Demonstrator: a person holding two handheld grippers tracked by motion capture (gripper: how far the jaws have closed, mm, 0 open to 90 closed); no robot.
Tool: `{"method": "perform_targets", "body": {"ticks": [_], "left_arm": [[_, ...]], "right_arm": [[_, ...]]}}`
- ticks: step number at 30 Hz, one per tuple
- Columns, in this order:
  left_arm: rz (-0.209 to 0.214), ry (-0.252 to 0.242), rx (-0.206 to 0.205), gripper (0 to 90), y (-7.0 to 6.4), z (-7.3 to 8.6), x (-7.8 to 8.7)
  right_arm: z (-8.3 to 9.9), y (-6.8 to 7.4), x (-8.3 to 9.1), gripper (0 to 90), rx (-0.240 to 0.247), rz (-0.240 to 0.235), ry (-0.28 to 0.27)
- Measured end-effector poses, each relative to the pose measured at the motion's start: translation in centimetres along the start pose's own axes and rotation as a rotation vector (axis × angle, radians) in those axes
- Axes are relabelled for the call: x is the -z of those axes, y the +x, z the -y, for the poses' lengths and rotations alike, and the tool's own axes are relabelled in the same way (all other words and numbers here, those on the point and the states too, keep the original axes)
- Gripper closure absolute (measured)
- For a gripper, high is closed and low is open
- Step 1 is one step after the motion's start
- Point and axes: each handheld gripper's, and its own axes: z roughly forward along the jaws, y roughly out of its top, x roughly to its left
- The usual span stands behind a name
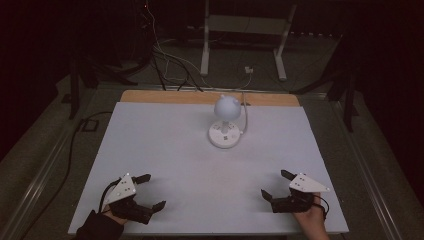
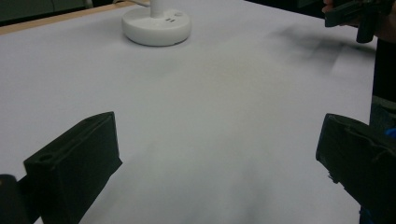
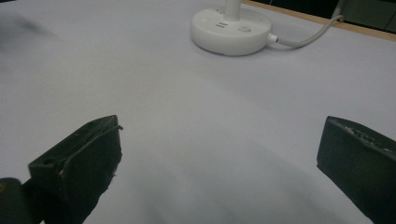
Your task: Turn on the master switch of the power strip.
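Both grippers down at the near edge of the table [image 1: 165, 150], nothing in either.

L gripper [image 1: 146, 191]: near-left corner, jaws spread wide, resting on or just over the white sheet — can't tell which. My hand behind it at the near edge, dark sleeve [image 1: 97, 229] showing. In the left gripper view the two black jaws stand far apart with bare white surface between them.

R gripper [image 1: 276, 184]: near-right corner, jaws likewise wide apart, grey plate on top, cable trailing by my hand [image 1: 311, 216]. Right gripper view: same bare sheet between the jaws.

Lamp [image 1: 225, 121]: white desk lamp w/ round base and ball-shaped head, standing upright toward the far edge, roughly mid-width, a bit right of centre. Well apart from both grippers. Base [image 3: 231, 30] has small buttons on top; white cord [image 3: 306, 37] plugs into its side and runs off over the far edge. Left gripper view catches the base [image 2: 156, 25] far ahead, plus the R gripper [image 2: 355, 16] at the upper right of that view.

Wood strip [image 1: 200, 97] shows along the far edge past the white sheet. Room around is dark; cables on floor [image 1: 170, 65] beyond.
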Motion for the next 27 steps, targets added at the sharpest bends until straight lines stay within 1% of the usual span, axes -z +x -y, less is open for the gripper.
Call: {"method": "perform_targets", "body": {"ticks": [4,7,9,12,13,18,22,24,25,27], "left_arm": [[0.000,-0.001,-0.001,0.1,0.00,-0.02,0.02],[-0.004,-0.002,-0.002,0.1,-0.02,-0.01,0.04],[-0.004,-0.002,-0.003,0.1,-0.02,-0.03,0.05],[-0.001,-0.004,-0.003,0.1,-0.03,-0.04,0.06],[0.000,-0.004,-0.003,0.1,-0.03,-0.04,0.05],[-0.001,-0.008,0.000,0.1,-0.04,-0.05,0.07],[-0.001,-0.003,-0.005,0.1,-0.11,-0.06,0.05],[0.000,-0.001,-0.005,0.1,-0.14,-0.05,0.05],[-0.001,0.004,-0.007,0.1,-0.16,-0.03,0.02],[0.000,0.000,-0.008,0.1,-0.16,-0.07,0.02]], "right_arm": [[0.02,0.02,0.02,0.0,0.000,0.000,0.005],[0.00,0.05,0.03,0.0,-0.009,0.003,0.012],[0.01,0.03,0.06,0.0,-0.017,-0.003,0.021],[0.07,0.01,0.10,0.0,-0.016,0.010,0.035],[0.10,-0.13,0.13,0.0,-0.032,0.015,0.042],[-0.06,-0.28,0.10,0.0,-0.058,0.023,0.035],[-0.21,-0.07,0.19,0.0,-0.055,0.036,0.043],[-0.25,-0.04,0.25,0.0,-0.056,0.032,0.046],[-0.41,0.03,0.28,0.0,-0.077,0.018,0.050],[-0.63,0.13,0.18,0.0,-0.085,0.001,0.067]]}}
